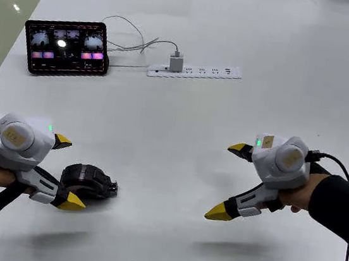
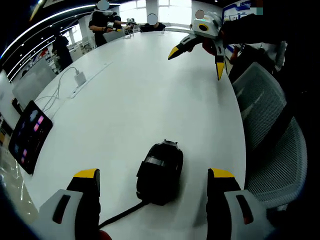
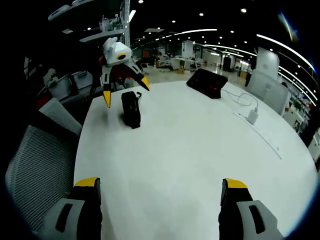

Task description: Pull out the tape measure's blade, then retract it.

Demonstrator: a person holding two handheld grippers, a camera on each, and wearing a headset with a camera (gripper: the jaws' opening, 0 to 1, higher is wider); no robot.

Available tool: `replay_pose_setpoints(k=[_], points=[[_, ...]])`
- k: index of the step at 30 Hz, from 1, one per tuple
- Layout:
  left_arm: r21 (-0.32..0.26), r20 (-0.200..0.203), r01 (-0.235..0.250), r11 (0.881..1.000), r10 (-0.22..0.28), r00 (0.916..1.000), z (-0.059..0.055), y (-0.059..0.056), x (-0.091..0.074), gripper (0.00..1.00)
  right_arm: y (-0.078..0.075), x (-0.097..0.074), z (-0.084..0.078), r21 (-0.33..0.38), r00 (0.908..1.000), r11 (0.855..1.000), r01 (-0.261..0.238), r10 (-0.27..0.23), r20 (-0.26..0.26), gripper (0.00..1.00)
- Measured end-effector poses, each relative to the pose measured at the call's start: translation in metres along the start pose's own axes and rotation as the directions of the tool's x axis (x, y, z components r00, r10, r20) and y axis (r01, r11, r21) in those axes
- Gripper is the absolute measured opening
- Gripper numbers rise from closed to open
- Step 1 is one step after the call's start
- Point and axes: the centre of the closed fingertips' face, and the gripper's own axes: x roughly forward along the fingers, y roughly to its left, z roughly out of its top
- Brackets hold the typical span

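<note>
Your left gripper (image 1: 67, 171) is released, its jaws spread wide. The black tape measure (image 1: 90, 181) lies on the white bench (image 1: 182, 119) between those jaws, and in the left gripper view there is a gap on either side of it. Your right gripper (image 1: 227, 180) is spread open too, holding nothing, well apart from the tape measure.

2 grippers: left gripper (image 1: 69, 171), right gripper (image 1: 227, 180). 1 tape measure (image 1: 90, 181), 1 tablet (image 1: 65, 47), 1 pwr strip (image 1: 202, 72), 1 charger (image 1: 176, 62).
</note>
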Motion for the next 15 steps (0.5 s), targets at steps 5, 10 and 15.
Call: replay_pose_setpoints(k=[5, 10, 15], points=[[0.032, -0.022, 0.023, 0.999, -0.023, 0.9995, 0.002, -0.002, 0.003, 0.79, 0.008, 0.017, 0.013, -0.019, 0.9993, 0.999, -0.034, 0.035, 0.014, 0.99], [0.039, -0.043, 0.057, 0.998, -0.055, 0.9976, 0.002, -0.007, 0.007, 0.7, 0.012, 0.032, 0.026, -0.034, 0.9978, 0.998, -0.062, 0.062, 0.021, 0.99], [0.039, -0.071, 0.085, 0.996, -0.082, 0.9942, 0.002, -0.01, 0.014, 0.64, 0.011, 0.046, 0.038, -0.04, 0.9963, 0.996, -0.078, 0.08, 0.031, 0.99]])
